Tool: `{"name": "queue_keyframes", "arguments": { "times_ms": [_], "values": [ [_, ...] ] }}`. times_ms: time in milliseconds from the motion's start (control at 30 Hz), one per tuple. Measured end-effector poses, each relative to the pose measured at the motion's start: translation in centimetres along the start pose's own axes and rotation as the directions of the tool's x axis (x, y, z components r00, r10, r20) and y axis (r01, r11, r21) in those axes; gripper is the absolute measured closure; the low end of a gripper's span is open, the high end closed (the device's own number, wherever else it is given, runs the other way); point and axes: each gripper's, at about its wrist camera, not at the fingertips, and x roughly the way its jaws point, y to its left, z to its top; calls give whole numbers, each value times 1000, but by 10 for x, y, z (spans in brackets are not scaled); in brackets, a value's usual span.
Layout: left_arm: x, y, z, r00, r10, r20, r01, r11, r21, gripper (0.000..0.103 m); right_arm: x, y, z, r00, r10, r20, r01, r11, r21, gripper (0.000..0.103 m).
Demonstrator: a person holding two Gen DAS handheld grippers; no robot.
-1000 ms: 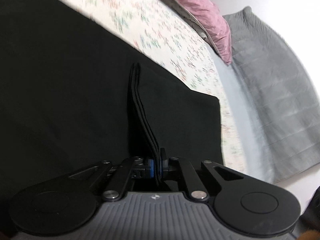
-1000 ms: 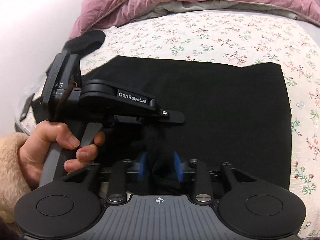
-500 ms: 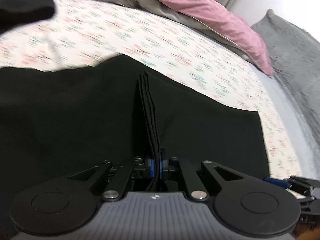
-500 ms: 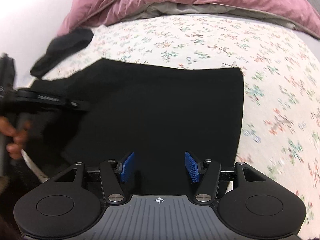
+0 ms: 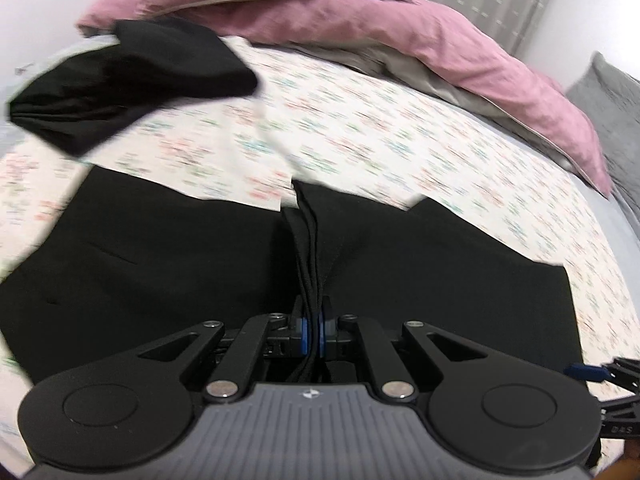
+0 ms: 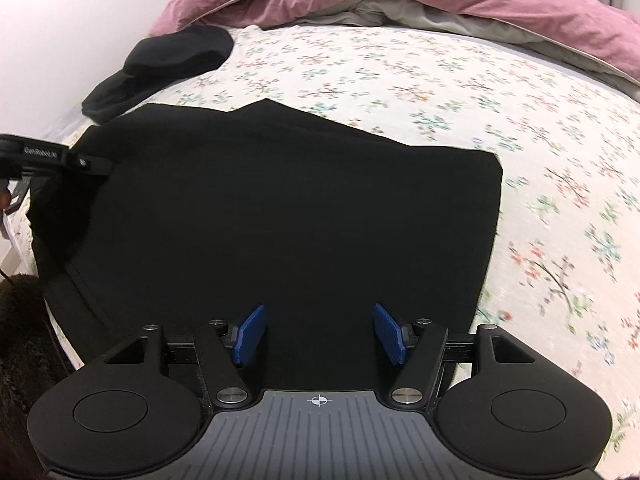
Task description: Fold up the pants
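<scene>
Black pants point(image 6: 280, 208) – folded flat, near edge of floral bed point(image 6: 480, 92). Left gripper point(image 5: 311, 332) clenched on stacked hems; right gripper point(image 6: 320, 334) released, just widened, nothing between. Lower hems level, corners matched.

Your right gripper point(image 6: 318, 334) fingers point(image 6: 250, 334) now spread wider, nothing between them, your left gripper point(image 5: 311, 330) swung round with the pinched pants point(image 5: 160, 264) edge, dark bundle point(image 5: 128, 80) now ahead

Likely a bedroom: floral-sheeted bed point(image 6: 400, 92), pink duvet point(image 5: 360, 20)
</scene>
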Motion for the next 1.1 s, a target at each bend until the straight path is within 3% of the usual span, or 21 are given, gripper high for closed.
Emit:
{"name": "queue_keyframes", "arguments": {
  "times_ms": [233, 433, 533, 600, 667, 767, 933, 1000, 1100],
  "values": [
    [-17, 46, 9, 996, 90, 29, -87, 993, -85, 77, 10, 9, 12, 1000, 20, -6, -20, 1000, 5, 41],
    [-37, 65, 16, 988, 105, 109, -94, 990, -104, 77, 13, 12, 14, 999, 31, -17, -31, 1000, 4, 41],
    [-33, 74, 18, 985, 148, 94, -138, 985, -100, 76, 14, 16, 16, 999, 25, -32, -25, 1000, -5, 41],
    [-21, 79, 15, 989, 130, 64, -123, 986, -111, 76, 16, 25, 25, 998, 32, -46, -33, 999, -27, 41],
    [-20, 77, 9, 988, 120, 95, -111, 990, -90, 76, 19, 41, 44, 997, 59, -50, -62, 997, -51, 41],
    [-21, 56, -5, 976, 132, 170, -139, 990, 29, 76, 31, 78, 84, 985, 157, -76, -162, 985, -56, 41],
    [-12, 33, -20, 966, 105, 235, -142, 979, 144, 75, 65, 151, 153, 921, 359, -151, -365, 931, -11, 41],
    [-7, 28, -24, 965, 102, 240, -146, 974, 175, 75, 77, 181, 174, 907, 382, -176, -392, 920, -24, 40],
    [-2, 25, -27, 962, 106, 251, -162, 964, 211, 75, 90, 228, 202, 909, 361, -208, -387, 916, -104, 41]
  ]
}}
